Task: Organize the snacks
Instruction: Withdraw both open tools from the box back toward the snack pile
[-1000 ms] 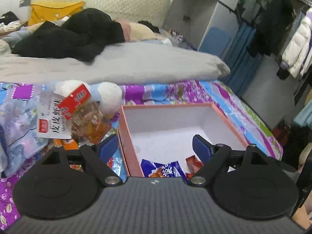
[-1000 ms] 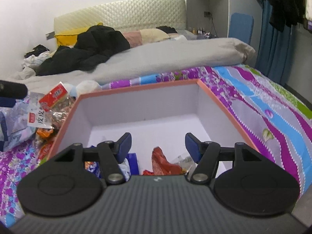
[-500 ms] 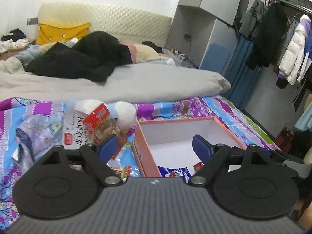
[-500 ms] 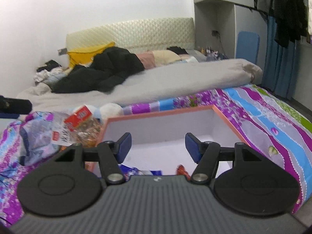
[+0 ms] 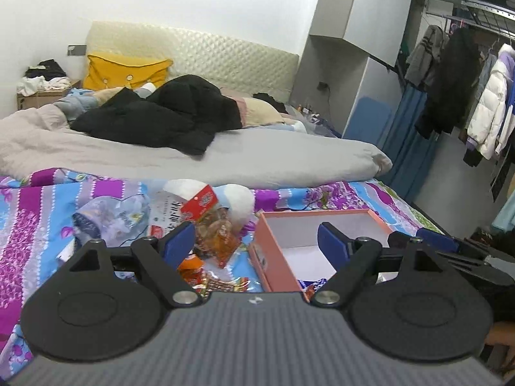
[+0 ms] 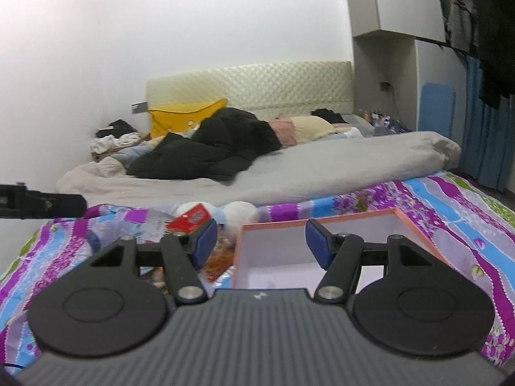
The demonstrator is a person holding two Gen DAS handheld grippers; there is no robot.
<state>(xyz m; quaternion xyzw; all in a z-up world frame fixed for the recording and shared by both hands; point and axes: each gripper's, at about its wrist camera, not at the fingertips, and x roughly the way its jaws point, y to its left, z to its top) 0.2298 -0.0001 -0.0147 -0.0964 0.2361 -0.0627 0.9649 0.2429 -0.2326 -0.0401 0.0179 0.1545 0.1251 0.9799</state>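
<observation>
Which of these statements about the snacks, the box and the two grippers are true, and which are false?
1. The pink box lies on the patterned bedsheet. True.
2. The left gripper holds a snack packet. False: its jaws are open with nothing between them.
3. The red-topped snack bag is inside the box. False: it lies outside, left of it.
4. The right gripper is open and empty. True.
5. A black jacket lies on the grey duvet. True.
</observation>
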